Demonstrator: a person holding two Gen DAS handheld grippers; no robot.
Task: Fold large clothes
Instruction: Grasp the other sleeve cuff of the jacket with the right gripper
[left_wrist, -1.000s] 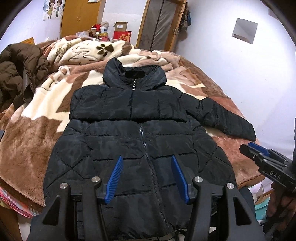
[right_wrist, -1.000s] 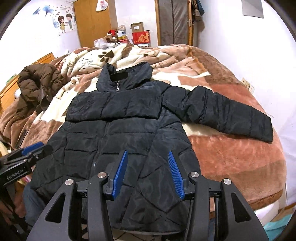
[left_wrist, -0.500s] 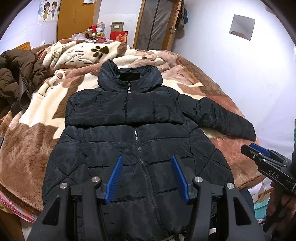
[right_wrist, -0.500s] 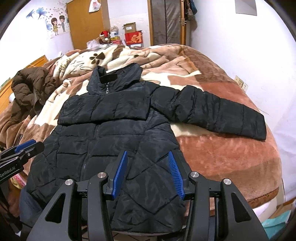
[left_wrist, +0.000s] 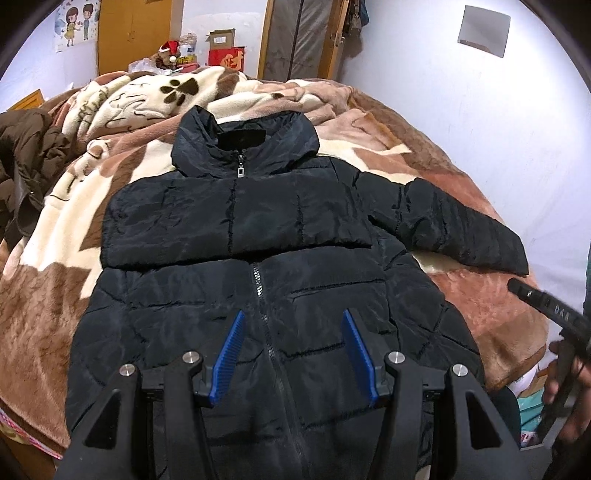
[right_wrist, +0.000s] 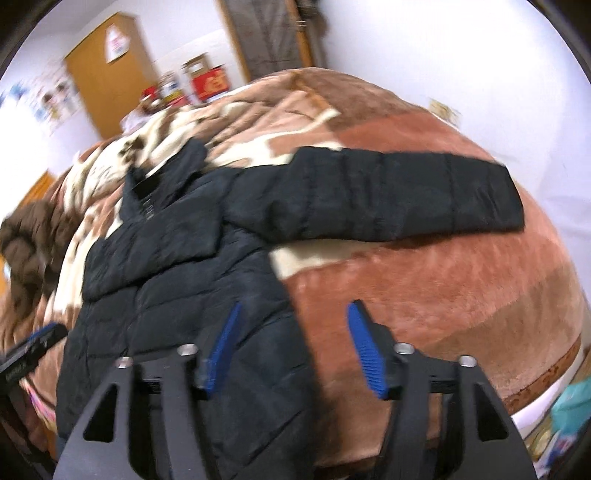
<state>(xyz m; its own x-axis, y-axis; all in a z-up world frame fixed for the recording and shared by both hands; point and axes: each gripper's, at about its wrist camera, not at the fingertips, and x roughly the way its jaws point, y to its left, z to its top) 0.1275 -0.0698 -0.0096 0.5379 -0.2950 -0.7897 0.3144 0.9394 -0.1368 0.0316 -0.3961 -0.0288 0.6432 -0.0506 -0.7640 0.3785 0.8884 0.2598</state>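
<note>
A black padded jacket (left_wrist: 258, 258) lies front up on the bed, zipped, collar at the far end. Its right sleeve (left_wrist: 454, 225) stretches out to the right; the left sleeve lies folded across the chest. My left gripper (left_wrist: 293, 343) is open and empty above the jacket's lower front, over the zipper. My right gripper (right_wrist: 293, 347) is open and empty above the jacket's right hem edge and the blanket. The sleeve (right_wrist: 406, 195) lies ahead of it in the right wrist view, which is blurred. The right gripper also shows in the left wrist view (left_wrist: 546, 306).
A brown and cream plush blanket (left_wrist: 55, 236) covers the bed. A brown coat (left_wrist: 26, 162) is piled at the left. Boxes (left_wrist: 225, 55), a wooden wardrobe (left_wrist: 136, 33) and a door stand at the far end. A white wall (left_wrist: 480, 110) runs along the right.
My right gripper has swung to the right and forward toward the outstretched sleeve; its view is now blurred. My left gripper has moved slightly forward over the jacket. Both stay open.
</note>
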